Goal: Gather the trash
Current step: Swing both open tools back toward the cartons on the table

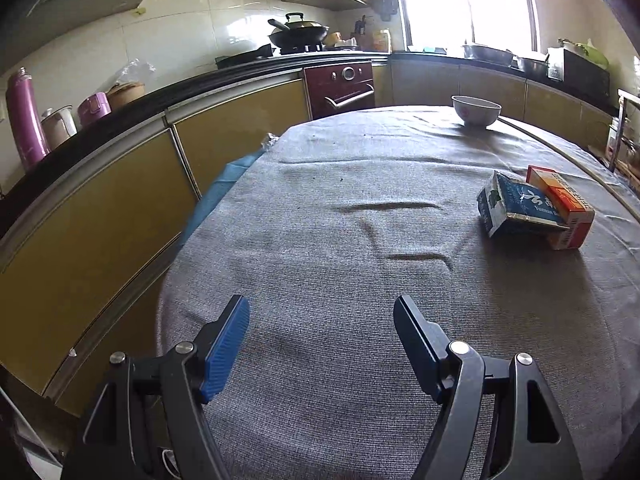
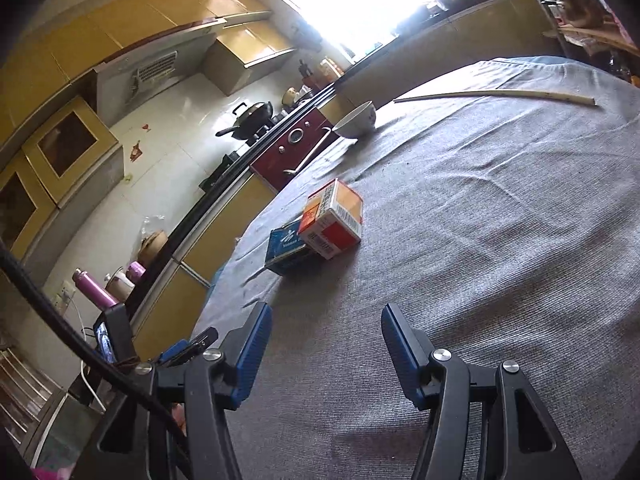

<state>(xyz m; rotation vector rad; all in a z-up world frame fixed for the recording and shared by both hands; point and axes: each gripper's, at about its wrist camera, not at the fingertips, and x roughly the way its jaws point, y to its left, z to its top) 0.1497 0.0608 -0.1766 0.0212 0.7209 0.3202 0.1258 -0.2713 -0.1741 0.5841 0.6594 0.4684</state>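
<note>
Two empty boxes (image 1: 534, 210) touching on grey cloth (image 1: 320, 240), tools apart

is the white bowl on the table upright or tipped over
Upright. The white bowl sits on its base on the grey tablecloth with its open rim facing up. Whether anything is inside cannot be told.

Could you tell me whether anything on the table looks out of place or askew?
Yes: the blue box and orange box lie overlapped and askew, the blue one's end looking crumpled.
</note>
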